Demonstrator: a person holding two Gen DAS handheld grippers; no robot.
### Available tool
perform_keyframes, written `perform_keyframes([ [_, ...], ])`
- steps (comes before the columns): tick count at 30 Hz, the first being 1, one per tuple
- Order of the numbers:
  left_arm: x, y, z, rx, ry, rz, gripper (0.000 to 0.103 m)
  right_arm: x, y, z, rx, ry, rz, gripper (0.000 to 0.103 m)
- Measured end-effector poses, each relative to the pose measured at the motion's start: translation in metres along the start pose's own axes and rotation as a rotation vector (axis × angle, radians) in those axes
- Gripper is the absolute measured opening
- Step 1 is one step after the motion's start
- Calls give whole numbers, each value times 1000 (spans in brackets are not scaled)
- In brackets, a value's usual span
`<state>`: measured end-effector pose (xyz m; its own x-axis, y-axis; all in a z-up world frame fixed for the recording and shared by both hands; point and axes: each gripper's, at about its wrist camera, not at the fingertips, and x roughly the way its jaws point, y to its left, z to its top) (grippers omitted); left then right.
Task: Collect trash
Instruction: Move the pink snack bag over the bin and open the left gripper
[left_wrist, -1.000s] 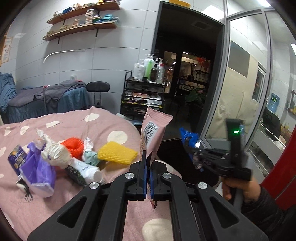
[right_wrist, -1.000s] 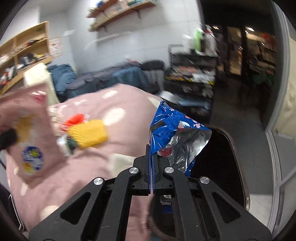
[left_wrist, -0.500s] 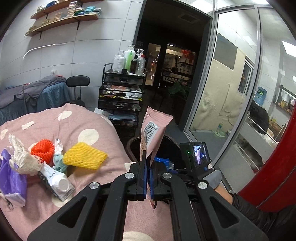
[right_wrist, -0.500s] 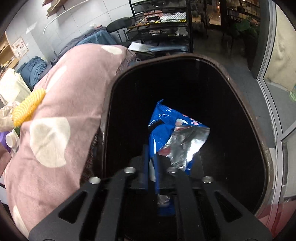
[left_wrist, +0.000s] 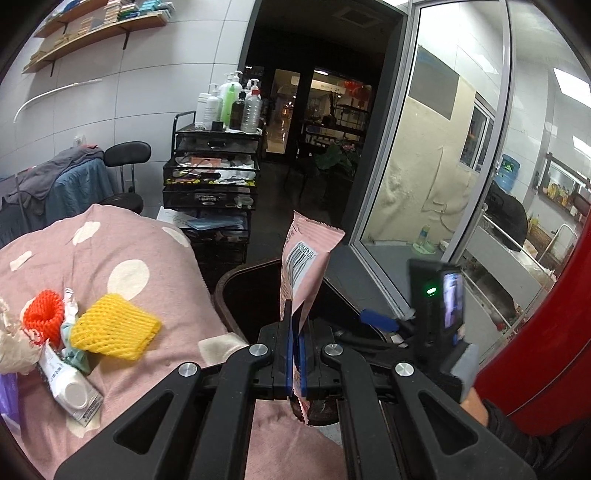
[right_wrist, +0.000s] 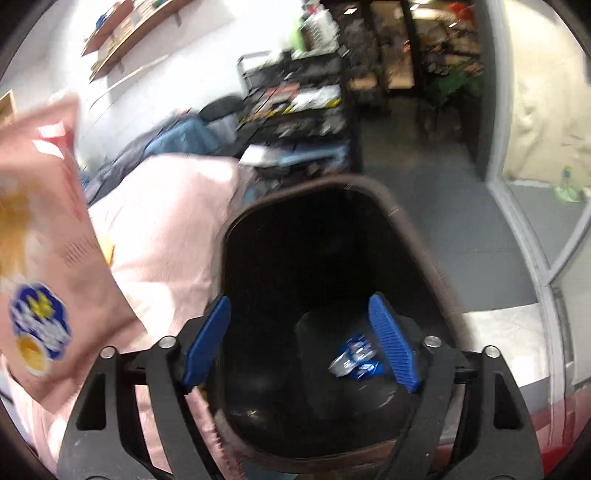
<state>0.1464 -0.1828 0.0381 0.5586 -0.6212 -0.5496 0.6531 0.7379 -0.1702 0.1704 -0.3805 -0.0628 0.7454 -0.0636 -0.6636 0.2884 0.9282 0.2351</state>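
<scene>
My left gripper (left_wrist: 294, 354) is shut on a pink snack wrapper (left_wrist: 303, 266), held upright at the edge of the dark trash bin (left_wrist: 251, 291). The wrapper also shows at the left of the right wrist view (right_wrist: 48, 273). My right gripper (right_wrist: 301, 343) is open and empty above the bin's mouth (right_wrist: 439, 280). A blue foil wrapper (right_wrist: 354, 358) lies loose at the bottom of the bin. The right gripper also shows in the left wrist view (left_wrist: 380, 321), over the bin.
On the pink polka-dot table cloth (left_wrist: 122, 240) lie a yellow foam net (left_wrist: 114, 326), a red foam net (left_wrist: 42, 314), a small carton (left_wrist: 70, 387) and crumpled paper (left_wrist: 14, 347). A black trolley with bottles (left_wrist: 214, 173) stands behind. A glass door (left_wrist: 436, 166) is at the right.
My right gripper opened and let go of the blue foil wrapper, which dropped to the bottom of the bin. The right gripper then rose. The left gripper moved closer to the bin with the pink wrapper.
</scene>
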Motion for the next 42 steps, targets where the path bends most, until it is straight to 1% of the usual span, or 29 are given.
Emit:
perform_keyframes([
  [1, 3, -2, 0, 4, 5, 1, 3, -7, -6, 4, 9, -38, -44, 83],
  [3, 13, -5, 1, 9, 22, -1, 3, -14, -13, 9, 18, -74, -97, 87],
  [6, 25, -8, 1, 8, 50, -7, 3, -22, -26, 15, 25, -121, -177, 87],
  [9, 42, -12, 1, 10, 89, 4, 3, -30, -38, 18, 34, -143, -220, 87],
  [13, 66, -14, -1, 10, 147, 19, 3, -35, -49, 22, 46, -161, -240, 87],
  [15, 78, -16, -3, 19, 174, 37, 3, -38, -52, 23, 51, -166, -238, 88],
  [18, 91, -17, -6, 18, 214, 44, 3, -44, -56, 22, 51, -168, -230, 89],
  [22, 104, -17, -11, 28, 245, 73, 3, -46, -54, 20, 46, -164, -214, 91],
  [24, 109, -16, -14, 25, 272, 79, 8, -46, -53, 20, 42, -163, -209, 92],
  [25, 112, -16, -15, 29, 279, 84, 18, -46, -53, 20, 42, -162, -205, 92],
  [26, 112, -15, -16, 34, 285, 92, 38, -46, -52, 20, 42, -160, -200, 93],
  [27, 113, -16, -18, 35, 284, 100, 50, -46, -52, 20, 42, -157, -196, 94],
  [28, 113, -16, -19, 32, 277, 109, 69, -45, -51, 19, 42, -155, -194, 94],
  [29, 111, -15, -20, 24, 265, 115, 75, -44, -51, 19, 43, -153, -191, 95],
  [30, 112, -14, -20, 20, 263, 113, 77, -44, -50, 19, 44, -151, -187, 96],
  [32, 113, -14, -21, 19, 269, 114, 87, -44, -50, 19, 45, -150, -177, 97],
  [34, 112, -15, -22, 26, 259, 124, 90, -44, -49, 19, 45, -151, -171, 98],
  [37, 109, -19, -22, 42, 245, 130, 92, -44, -48, 18, 43, -152, -159, 98],
  [42, 89, -27, -22, 57, 181, 109, 94, -42, -47, 16, 48, -139, -124, 98],
])
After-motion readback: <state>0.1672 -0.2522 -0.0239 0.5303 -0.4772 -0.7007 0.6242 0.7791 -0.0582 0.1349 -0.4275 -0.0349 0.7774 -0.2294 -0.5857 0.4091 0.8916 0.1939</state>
